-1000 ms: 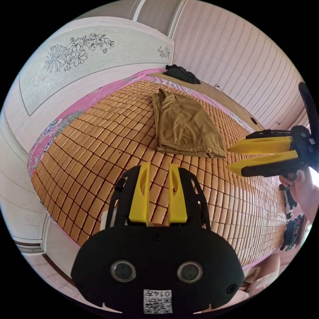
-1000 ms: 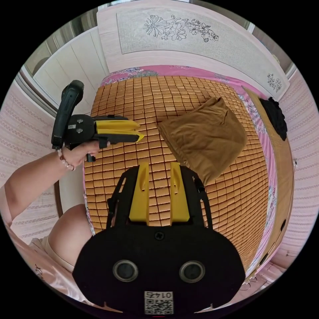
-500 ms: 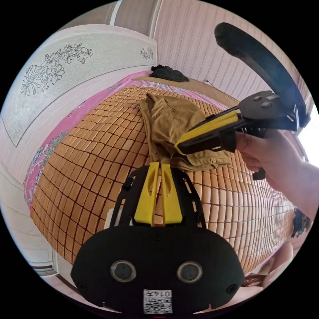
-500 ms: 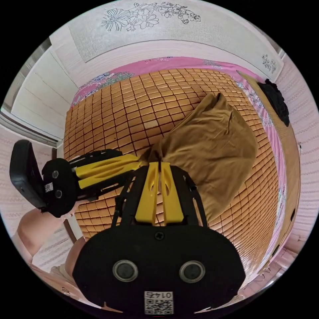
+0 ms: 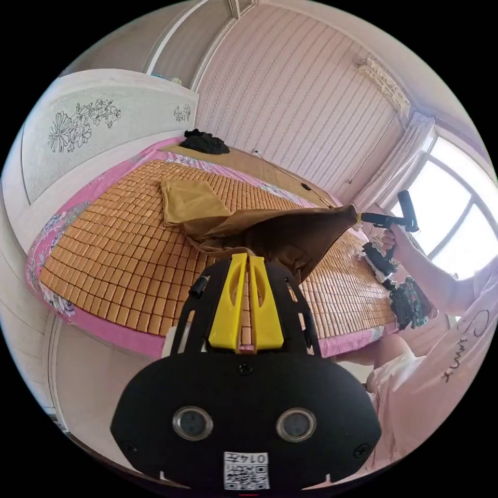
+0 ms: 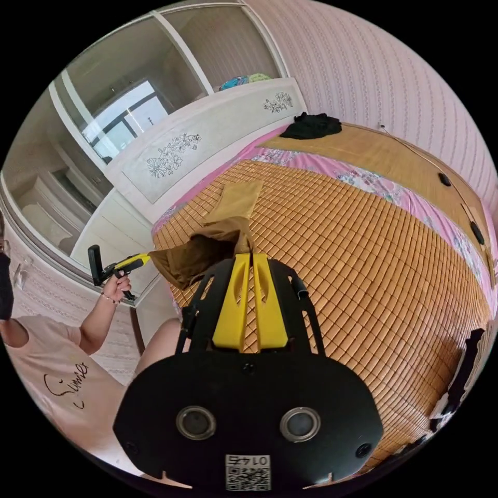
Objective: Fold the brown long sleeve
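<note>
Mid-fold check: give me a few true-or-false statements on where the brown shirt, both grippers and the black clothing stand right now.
1. Both grippers are shut on the brown shirt. True: the left gripper and right gripper each pinch its fabric.
2. The shirt lies fully flat on the mat. False: one end is lifted and stretched between the grippers, the far part rests on the mat.
3. The black clothing lies on top of the brown shirt. False: it sits apart, near the headboard.
4. The grippers are held apart. True.
</note>
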A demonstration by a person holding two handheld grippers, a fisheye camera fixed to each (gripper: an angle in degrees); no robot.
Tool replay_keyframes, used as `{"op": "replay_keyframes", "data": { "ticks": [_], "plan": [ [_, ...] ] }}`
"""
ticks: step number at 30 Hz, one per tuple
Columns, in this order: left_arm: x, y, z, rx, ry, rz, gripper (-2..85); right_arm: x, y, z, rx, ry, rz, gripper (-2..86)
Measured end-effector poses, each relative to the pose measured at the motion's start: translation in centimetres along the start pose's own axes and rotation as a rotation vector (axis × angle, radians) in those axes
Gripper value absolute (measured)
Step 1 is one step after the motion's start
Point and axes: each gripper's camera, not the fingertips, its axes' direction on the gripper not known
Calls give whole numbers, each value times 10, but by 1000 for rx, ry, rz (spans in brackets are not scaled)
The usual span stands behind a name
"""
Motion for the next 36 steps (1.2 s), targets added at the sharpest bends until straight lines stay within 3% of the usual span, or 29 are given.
{"op": "replay_keyframes", "data": {
  "ticks": [5, 9, 14, 16, 21, 23, 25, 28, 31, 33, 36],
  "plan": [
    [39, 98, -1, -164, 75, -150, -10, 57, 176, 4, -221, 13, 291, 6],
    [68, 117, -16, -185, 48, -218, -10, 76, 267, -22, -171, 139, 437, 18],
    [101, 99, -38, -169, -10, -181, -10, 54, 292, -22, -199, 113, 249, 131],
    [110, 91, -47, -156, -15, -180, -10, 41, 296, -10, -247, 83, 162, 137],
    [141, 69, -70, -118, -19, -159, -10, 2, 328, 50, -541, 92, -70, 145],
    [149, 64, -75, -107, -12, -157, -10, 3, 342, 65, -618, 162, -73, 132],
    [158, 59, -82, -91, -3, -151, -10, 10, 356, 73, -685, 214, -64, 14],
    [177, 44, -105, -39, -18, -115, -10, 24, 363, 31, -556, 158, -13, 7],
    [196, 6, -134, 40, 5, -46, -10, 56, 349, -55, -283, -41, 85, 4],
    [219, -42, -158, 105, 15, 39, -10, 86, 330, -136, -1, -251, 146, 3],
    [251, -103, -208, 249, 41, 98, -10, 99, 312, -232, 261, -330, 106, 2]
  ]
}}
